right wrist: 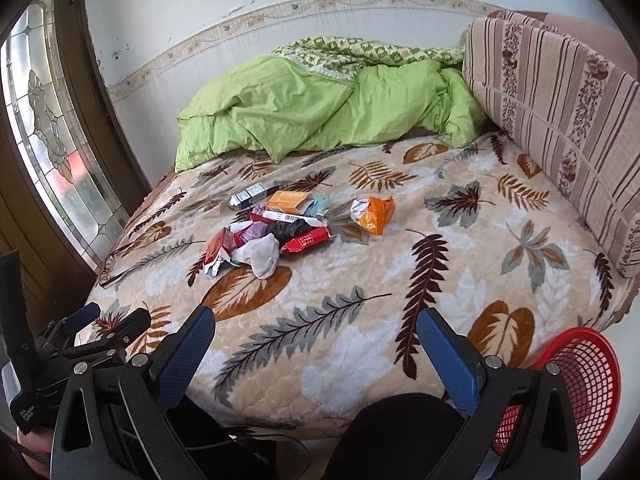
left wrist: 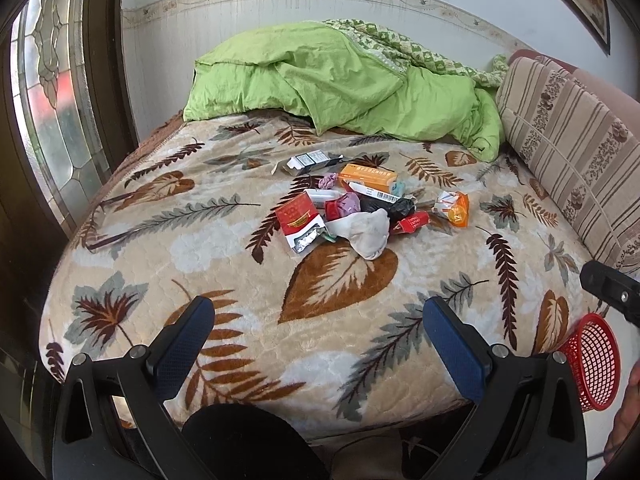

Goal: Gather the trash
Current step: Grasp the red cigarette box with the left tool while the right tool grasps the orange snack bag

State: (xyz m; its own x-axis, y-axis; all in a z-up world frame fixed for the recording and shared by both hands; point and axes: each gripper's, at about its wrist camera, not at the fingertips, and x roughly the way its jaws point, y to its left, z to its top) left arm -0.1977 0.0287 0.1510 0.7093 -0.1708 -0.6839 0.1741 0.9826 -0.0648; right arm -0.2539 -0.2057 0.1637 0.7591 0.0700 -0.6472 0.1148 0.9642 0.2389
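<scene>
**Litter heaped mid-bed, both grippers empty**

The bed (left wrist: 224,256) fills both views, a green quilt (left wrist: 340,80) bunched at upper centre. The trash pile (left wrist: 360,208) sits mid-frame — light cartons, crinkly wrappers, a limp white sock (left wrist: 370,236); I'd pinch boxes across flat faces, soft bits by a fold. The red basket (right wrist: 576,392) shows whole at lower right only in the right view. Left gripper (left wrist: 318,344) and right gripper (right wrist: 316,344) hang with fingers apart, holding nothing.
</scene>
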